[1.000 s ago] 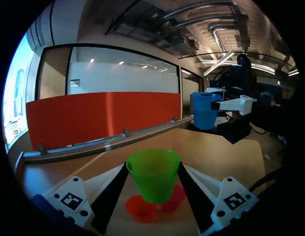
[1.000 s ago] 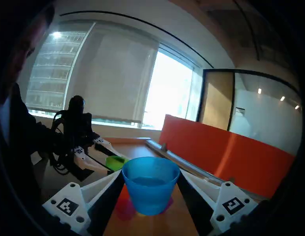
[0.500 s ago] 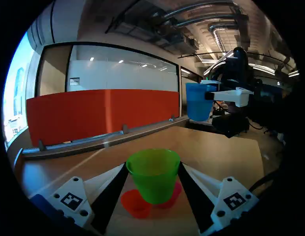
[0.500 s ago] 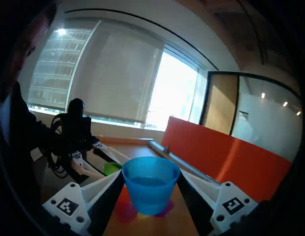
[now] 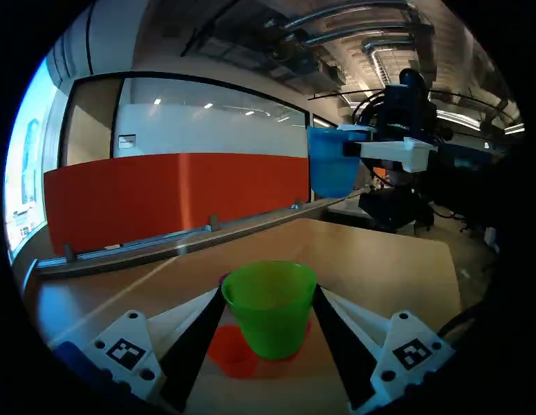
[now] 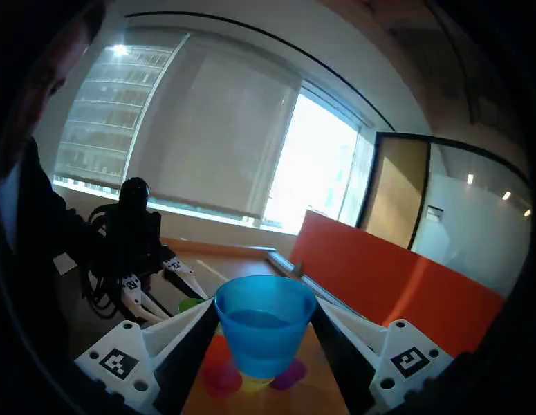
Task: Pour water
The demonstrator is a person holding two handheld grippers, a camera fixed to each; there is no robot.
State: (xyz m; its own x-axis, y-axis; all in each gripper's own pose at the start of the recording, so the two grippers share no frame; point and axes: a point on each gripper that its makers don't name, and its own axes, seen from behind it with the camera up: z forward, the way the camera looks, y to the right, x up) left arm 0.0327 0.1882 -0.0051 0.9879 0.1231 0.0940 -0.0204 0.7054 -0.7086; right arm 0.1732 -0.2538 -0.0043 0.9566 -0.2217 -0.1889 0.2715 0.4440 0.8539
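Blue cup: water, in right gripper | green cup: in left gripper

left gripper held level and low, its two white fingers running forward on either side of a green cup and pressing against its sides. each finger carries a square black-and-white marker near its base. right gripper clamped the same way, both fingers against the sides of a blue cup. in the left gripper view, the right gripper appears farther off, raised higher and to the right, fingers pointing left. in the right gripper view, the left gripper sits lower and to the left, with a dark sleeve reaching toward its black body.
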